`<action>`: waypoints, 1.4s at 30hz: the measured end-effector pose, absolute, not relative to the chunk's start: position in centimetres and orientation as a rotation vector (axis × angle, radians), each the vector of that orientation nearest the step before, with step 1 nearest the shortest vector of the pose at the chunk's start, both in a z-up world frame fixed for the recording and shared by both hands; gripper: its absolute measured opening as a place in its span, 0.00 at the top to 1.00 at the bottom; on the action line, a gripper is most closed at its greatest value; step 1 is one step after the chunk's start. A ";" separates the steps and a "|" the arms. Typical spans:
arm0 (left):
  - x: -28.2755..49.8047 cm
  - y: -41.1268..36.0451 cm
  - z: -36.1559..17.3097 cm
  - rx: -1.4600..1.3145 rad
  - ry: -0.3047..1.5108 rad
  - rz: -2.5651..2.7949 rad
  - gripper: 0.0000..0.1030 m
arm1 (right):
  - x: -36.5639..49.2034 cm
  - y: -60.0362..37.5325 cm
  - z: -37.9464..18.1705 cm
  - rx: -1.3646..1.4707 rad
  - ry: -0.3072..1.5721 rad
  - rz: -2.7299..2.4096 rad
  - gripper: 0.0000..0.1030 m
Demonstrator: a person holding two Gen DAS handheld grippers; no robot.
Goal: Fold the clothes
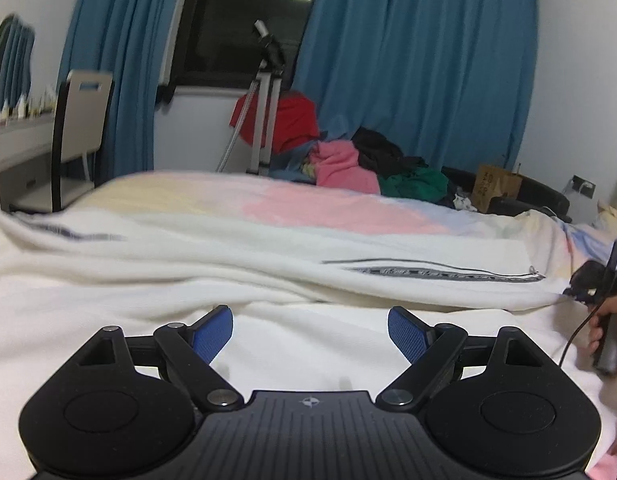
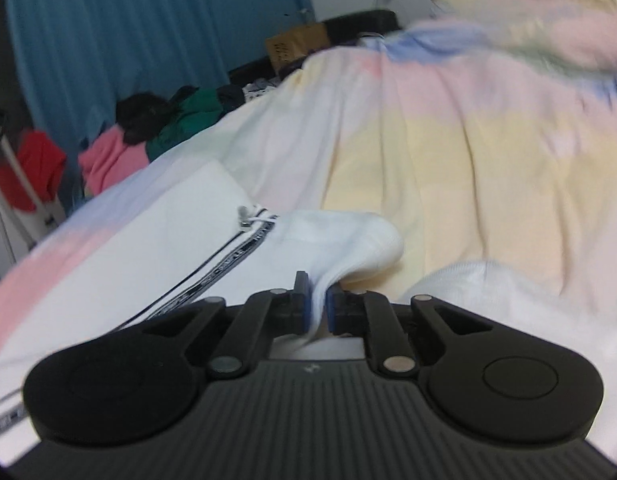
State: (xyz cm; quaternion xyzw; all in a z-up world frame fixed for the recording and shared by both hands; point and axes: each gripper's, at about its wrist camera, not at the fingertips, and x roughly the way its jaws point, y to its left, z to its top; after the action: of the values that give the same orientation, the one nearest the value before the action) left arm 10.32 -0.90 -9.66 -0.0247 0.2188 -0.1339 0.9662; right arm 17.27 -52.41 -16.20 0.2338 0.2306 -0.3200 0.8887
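A white zip-up garment [image 1: 268, 256] with a grey printed tape along its zipper [image 1: 448, 274] lies spread on the bed. My left gripper [image 1: 310, 320] is open and empty, just above the white cloth. In the right wrist view the same garment [image 2: 180, 240] lies to the left. My right gripper [image 2: 317, 300] is shut on a bunched white fold of it [image 2: 348, 240], near the zipper end [image 2: 244, 216]. The right gripper and the hand on it also show at the right edge of the left wrist view [image 1: 608, 320].
The bed has a pastel pink, yellow and blue sheet [image 2: 448, 140]. A heap of pink, black and green clothes [image 1: 372, 168] lies at the far side. A tripod [image 1: 264, 112], a chair [image 1: 82, 128], a cardboard box [image 1: 496, 184] and blue curtains [image 1: 420, 60] stand beyond.
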 end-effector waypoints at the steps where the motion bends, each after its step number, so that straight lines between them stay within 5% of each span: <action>1: 9.9 -1.2 -9.3 -0.031 0.428 -0.271 0.15 | 16.5 -51.7 -15.5 0.490 0.476 -0.655 0.80; 6: 7.8 -2.3 -7.9 0.012 0.389 -0.274 0.15 | 12.8 -47.3 -11.2 0.399 0.434 -0.527 0.36; 13: 5.2 -3.5 -6.6 0.060 0.371 -0.263 0.07 | 6.2 -38.7 -6.0 0.301 0.437 -0.212 0.32; 15: 4.4 -3.5 -6.1 0.066 0.361 -0.259 0.02 | 4.0 -36.5 -5.3 0.284 0.429 -0.171 0.14; 28: 1.7 3.4 -4.5 -0.014 0.451 -0.169 0.00 | -0.9 -31.1 -4.6 0.137 0.407 -0.086 0.14; 42: 3.9 21.8 -3.7 -0.409 0.651 0.357 0.01 | 0.4 -32.2 -6.1 0.138 0.515 -0.130 0.14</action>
State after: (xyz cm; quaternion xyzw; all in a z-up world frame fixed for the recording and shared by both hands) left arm 3.93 21.79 -3.71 -0.1986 0.3158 0.1733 0.9115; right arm 0.43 -32.18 -6.15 0.0683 0.2542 -0.0642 0.9626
